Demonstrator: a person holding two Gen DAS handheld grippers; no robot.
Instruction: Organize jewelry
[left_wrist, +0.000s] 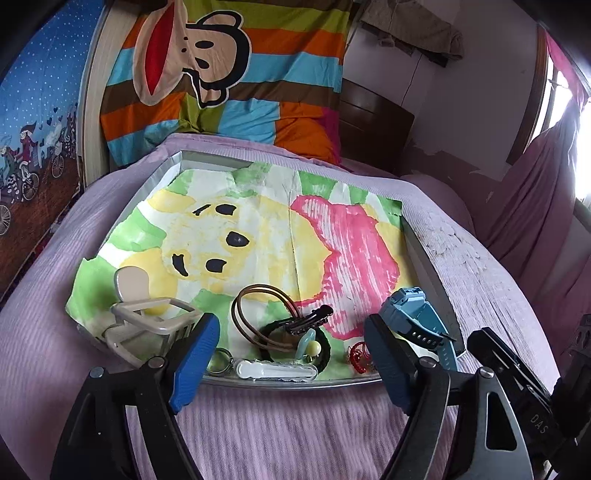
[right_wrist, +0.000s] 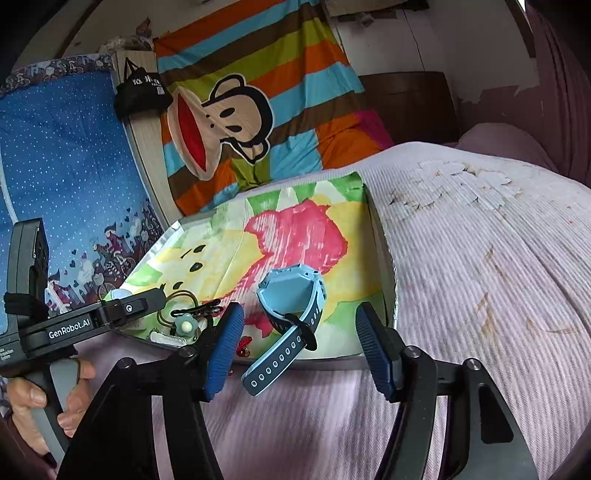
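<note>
A metal tray (left_wrist: 432, 266) lined with a painted paper sits on the bed. Along its near edge lie a beige claw clip (left_wrist: 147, 317), brown bangles (left_wrist: 258, 310), a black hair clip (left_wrist: 308, 319), a black hair tie (left_wrist: 325, 350), a white barrette (left_wrist: 277, 370), a ring (left_wrist: 218, 363), a red ornament (left_wrist: 358, 356) and a blue watch (left_wrist: 417, 321). My left gripper (left_wrist: 291, 358) is open just before the tray's near edge. My right gripper (right_wrist: 299, 343) is open around the blue watch (right_wrist: 291, 299), whose strap hangs over the tray rim (right_wrist: 384, 266).
A pink ribbed bedspread (right_wrist: 480, 277) covers the bed. A striped monkey pillow (left_wrist: 229, 74) lies behind the tray. A blue patterned panel (right_wrist: 55, 184) stands on the left. The left gripper body and the hand holding it (right_wrist: 55, 332) sit left of my right gripper.
</note>
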